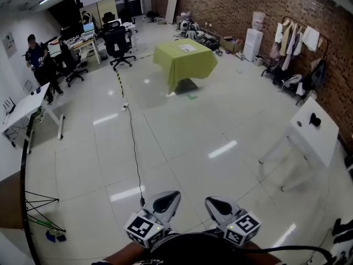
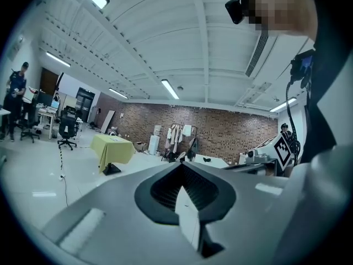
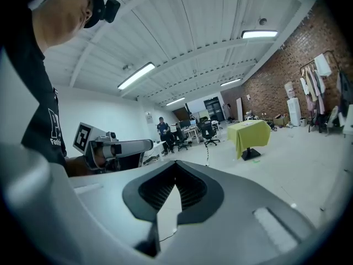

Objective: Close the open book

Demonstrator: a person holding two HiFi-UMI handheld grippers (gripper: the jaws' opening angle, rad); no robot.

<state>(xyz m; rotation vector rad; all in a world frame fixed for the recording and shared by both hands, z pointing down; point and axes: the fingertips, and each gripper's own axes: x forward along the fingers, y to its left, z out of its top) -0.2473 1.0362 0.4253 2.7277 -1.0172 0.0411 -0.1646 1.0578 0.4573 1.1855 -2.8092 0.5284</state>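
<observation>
Head view looks steeply down over a pale tiled floor (image 1: 182,142). At the bottom edge, the left gripper (image 1: 167,200) is held close to the person's body. Its jaws are pressed together with nothing between them, as the left gripper view also shows. Just beside it, the right gripper (image 1: 216,204) is the same, tips together and empty.

Well ahead stands a small table draped in yellow-green cloth (image 1: 185,65). On its top lies a flat white rectangular thing (image 1: 187,48), most likely the open book. It is too small here to make out pages, spine or cover. Further right are a red brick wall (image 1: 248,7) and a plain white table (image 1: 317,134).

Both grippers are well apart from the book, so the task has not begun. A book should be light, with stiff covers and loose, easily creased pages. A likely grip is the outer edge of one cover, swinging that half over the spine. The other gripper could steady the far half so the book does not slide on the cloth.
</observation>
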